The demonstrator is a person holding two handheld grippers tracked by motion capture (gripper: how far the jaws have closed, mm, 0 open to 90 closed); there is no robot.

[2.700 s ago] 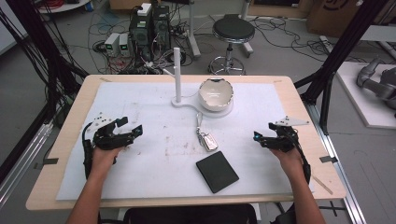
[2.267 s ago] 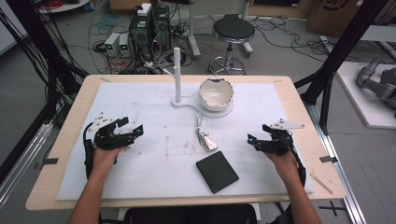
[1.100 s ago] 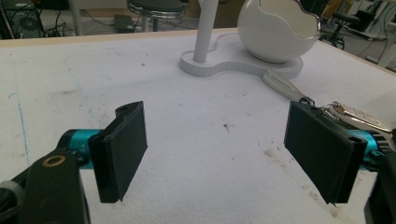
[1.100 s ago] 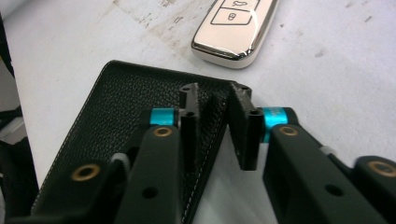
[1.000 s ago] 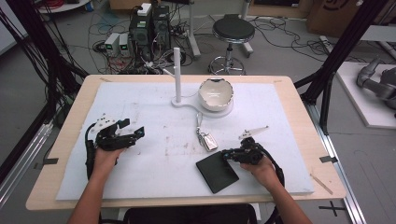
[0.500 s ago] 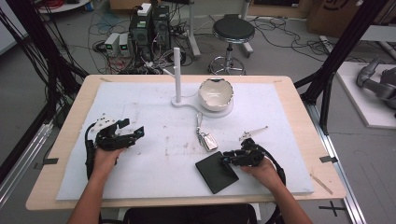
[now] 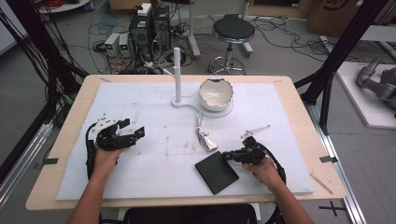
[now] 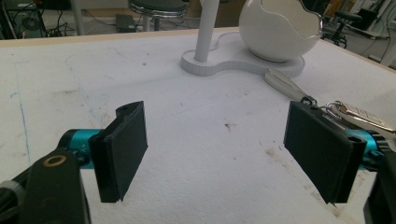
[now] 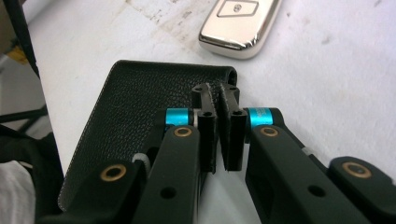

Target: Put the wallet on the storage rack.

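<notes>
Black jaws of our left gripper (image 7: 133,134) stand wide apart at the left of the high view, resting on the white sheet (image 7: 154,107) with nothing between them. At upper centre the white stand (image 7: 177,74) and bowl (image 7: 215,93) sit untouched, and the key fob (image 7: 208,140) lies below them. Lower centre lies the wallet (image 7: 216,171), flat on the sheet. Our right gripper (image 7: 227,156) is at its upper right corner; in the right gripper view the jaws are pressed together on the wallet's leather edge (image 9: 219,91). We judge the grasp made and the lift and placing not yet done. We read no brand or writing; the fob (image 9: 240,25) shows button outlines only.
</notes>
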